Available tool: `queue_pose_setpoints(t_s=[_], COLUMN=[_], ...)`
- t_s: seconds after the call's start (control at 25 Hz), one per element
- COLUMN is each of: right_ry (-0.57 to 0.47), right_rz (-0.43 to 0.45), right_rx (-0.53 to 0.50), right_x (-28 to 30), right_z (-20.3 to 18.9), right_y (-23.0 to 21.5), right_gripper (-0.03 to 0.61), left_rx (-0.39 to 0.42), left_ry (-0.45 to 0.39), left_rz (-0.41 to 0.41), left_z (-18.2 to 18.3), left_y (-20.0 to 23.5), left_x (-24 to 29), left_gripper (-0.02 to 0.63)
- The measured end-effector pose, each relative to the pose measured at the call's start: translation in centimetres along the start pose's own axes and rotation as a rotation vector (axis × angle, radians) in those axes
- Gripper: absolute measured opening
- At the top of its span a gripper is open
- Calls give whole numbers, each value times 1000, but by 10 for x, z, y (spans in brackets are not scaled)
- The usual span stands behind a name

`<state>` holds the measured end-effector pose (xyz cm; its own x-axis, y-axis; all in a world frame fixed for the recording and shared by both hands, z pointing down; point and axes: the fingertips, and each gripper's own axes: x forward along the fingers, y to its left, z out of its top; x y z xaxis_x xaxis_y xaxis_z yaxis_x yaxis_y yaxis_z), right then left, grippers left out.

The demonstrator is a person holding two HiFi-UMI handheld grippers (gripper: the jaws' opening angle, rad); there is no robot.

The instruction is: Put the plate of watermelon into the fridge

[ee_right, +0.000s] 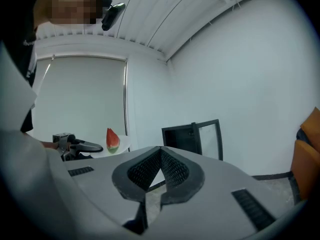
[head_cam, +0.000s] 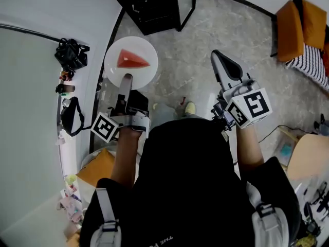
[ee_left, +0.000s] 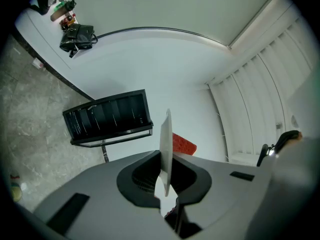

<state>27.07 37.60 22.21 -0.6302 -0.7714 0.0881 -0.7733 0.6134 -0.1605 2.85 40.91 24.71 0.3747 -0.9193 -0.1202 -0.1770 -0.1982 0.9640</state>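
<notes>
1. Far left in the head view, a black bag (head_cam: 71,54) lies on the white surface. The left gripper view shows it too (ee_left: 77,38), well away from the plate.
2. My left gripper (head_cam: 126,78) is clamped on the near rim of the white plate (head_cam: 113,60). In its own view the jaws pinch the plate (ee_left: 166,134) edge-on, with the rim running straight up between them (ee_left: 165,176).
3. The watermelon (head_cam: 132,59) wedge sits at the plate's middle, red face up. From the left gripper view I see it as a red patch (ee_left: 184,145) just right of the plate's edge. In the right gripper view it stands on the plate at the left (ee_right: 112,140).
4. The plate is held in the air over the floor (head_cam: 205,30), close to the black fridge (head_cam: 154,6) but outside it.
5. The fridge (ee_right: 192,136) stands against the wall with its glass door swung open. The left gripper view shows its dark shelves (ee_left: 107,118).
6. My right gripper (head_cam: 216,55) is held level to the right of the plate. Its jaws are closed tip to tip on nothing (ee_right: 161,149).
7. An orange chair (head_cam: 298,22) stands at the far right.
</notes>
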Motion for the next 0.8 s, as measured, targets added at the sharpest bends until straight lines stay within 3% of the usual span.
queue_pose_setpoints(t_s=[0.8], right_ry=[52], right_rz=[29], right_rx=[3], right_x=[28], right_z=[-7], right_y=[-16], right_gripper=[9], left_rx=[13], left_ry=[5], left_rz=[13], left_z=[1], left_y=[3], left_x=[22], left_gripper=[24])
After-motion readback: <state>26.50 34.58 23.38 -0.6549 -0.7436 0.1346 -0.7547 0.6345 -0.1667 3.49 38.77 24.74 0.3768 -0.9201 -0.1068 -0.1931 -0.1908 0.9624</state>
